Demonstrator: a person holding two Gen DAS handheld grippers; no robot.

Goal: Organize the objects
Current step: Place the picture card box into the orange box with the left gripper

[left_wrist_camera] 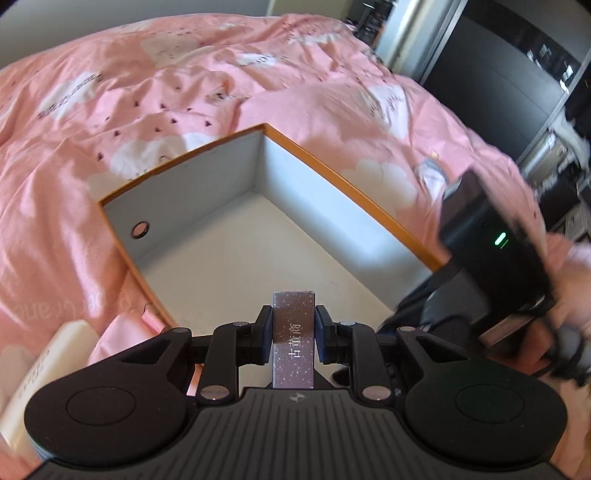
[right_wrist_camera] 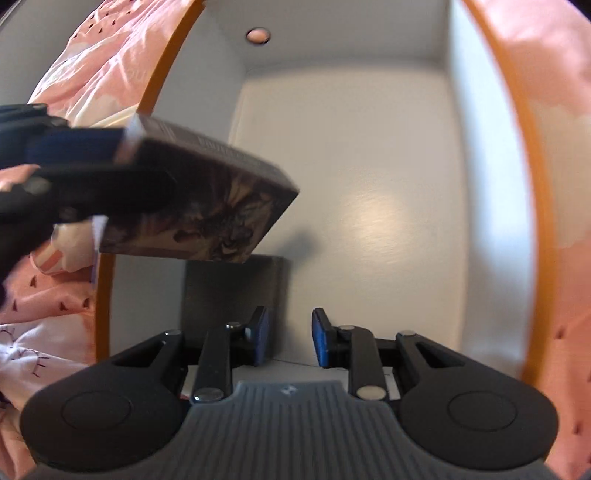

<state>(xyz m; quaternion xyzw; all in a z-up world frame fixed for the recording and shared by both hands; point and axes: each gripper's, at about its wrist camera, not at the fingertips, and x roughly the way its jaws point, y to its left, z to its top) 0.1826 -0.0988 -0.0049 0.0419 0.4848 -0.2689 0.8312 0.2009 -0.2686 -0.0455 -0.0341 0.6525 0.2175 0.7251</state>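
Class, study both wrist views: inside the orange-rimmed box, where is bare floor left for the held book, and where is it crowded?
Most of the box floor is bare, from the far wall with the round hole to the right wall. The near-left corner is crowded: a dark flat item lies there, below the book in the left claw, with the open right claw beside it.

Rumpled pink bedding (left_wrist_camera: 229, 85), dark shelving (left_wrist_camera: 517, 74)

The open box (left_wrist_camera: 236, 206) sat on the bedspread (left_wrist_camera: 184, 74), and I place everything by it. My left gripper (left_wrist_camera: 293, 339) hung above the box's near edge, a small carton (left_wrist_camera: 293, 343) upright between its fingers. My right gripper (right_wrist_camera: 288, 339) reached over the box's floor, a flat packet (right_wrist_camera: 232, 291) lying inside just ahead of it. A tube (left_wrist_camera: 44, 365) lay outside the box's left wall.
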